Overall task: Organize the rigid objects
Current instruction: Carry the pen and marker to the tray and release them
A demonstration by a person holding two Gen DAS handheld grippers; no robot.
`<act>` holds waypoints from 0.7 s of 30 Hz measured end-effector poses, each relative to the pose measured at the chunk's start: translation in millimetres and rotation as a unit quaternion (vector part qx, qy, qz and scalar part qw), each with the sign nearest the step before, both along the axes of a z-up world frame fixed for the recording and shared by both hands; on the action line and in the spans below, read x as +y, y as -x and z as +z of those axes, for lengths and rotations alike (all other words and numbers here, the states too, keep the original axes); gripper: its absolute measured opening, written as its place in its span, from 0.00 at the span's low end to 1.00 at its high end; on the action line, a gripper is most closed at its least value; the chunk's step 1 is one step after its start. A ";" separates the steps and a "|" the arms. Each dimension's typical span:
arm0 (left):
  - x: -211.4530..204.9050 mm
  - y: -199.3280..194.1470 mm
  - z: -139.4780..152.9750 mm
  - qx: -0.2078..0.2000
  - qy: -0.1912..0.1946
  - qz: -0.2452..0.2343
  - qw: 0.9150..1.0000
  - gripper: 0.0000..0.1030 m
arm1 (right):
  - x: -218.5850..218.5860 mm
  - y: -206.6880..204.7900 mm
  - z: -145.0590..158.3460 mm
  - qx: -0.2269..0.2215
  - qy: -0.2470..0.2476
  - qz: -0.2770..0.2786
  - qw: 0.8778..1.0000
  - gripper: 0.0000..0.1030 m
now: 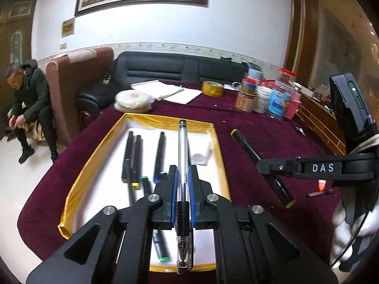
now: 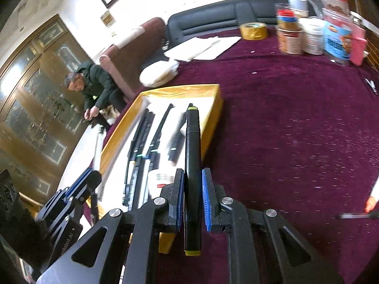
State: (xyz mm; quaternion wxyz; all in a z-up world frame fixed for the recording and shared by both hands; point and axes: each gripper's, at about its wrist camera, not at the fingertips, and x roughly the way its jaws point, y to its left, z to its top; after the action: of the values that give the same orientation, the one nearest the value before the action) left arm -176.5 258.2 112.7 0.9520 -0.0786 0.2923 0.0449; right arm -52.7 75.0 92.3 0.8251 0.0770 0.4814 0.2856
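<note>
In the left wrist view my left gripper (image 1: 182,169) is shut on a clear ballpoint pen (image 1: 182,142) with a black cap. It hovers over a gold-rimmed tray (image 1: 165,119) whose white floor holds several black markers (image 1: 132,158). To the right, over the maroon cloth, my right gripper (image 1: 261,165) is shut on a black marker with yellow ends (image 1: 244,143). In the right wrist view the right gripper (image 2: 193,174) clamps that yellow-ended marker (image 2: 193,137) near the tray's right wall (image 2: 213,108). The left gripper (image 2: 83,179) shows at lower left.
At the table's far side stand a tape roll (image 1: 212,88), several jars (image 1: 260,94), papers (image 1: 165,91) and a round white pack (image 1: 132,101). An orange-capped item (image 1: 321,185) and a thin pen (image 1: 319,193) lie on the cloth at right. A person (image 1: 28,99) sits at far left.
</note>
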 end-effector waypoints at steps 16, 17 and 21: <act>78.5 -13.6 -40.5 0.051 0.040 0.078 0.995 0.06 | 85.0 3.9 -27.8 0.038 0.012 0.065 0.997 0.13; 82.0 -15.0 -43.7 0.056 0.042 0.082 0.994 0.06 | 89.3 3.0 -31.0 0.045 0.010 0.068 0.997 0.13; 90.1 -20.1 -52.4 0.068 0.053 0.088 0.992 0.07 | 101.1 0.9 -35.1 0.053 0.008 0.072 0.996 0.13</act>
State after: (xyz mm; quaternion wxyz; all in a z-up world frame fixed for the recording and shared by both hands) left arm -156.4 348.2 60.4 0.9168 -0.1509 0.3504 0.1181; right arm -53.6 176.1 57.1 0.7764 0.0510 0.5309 0.3357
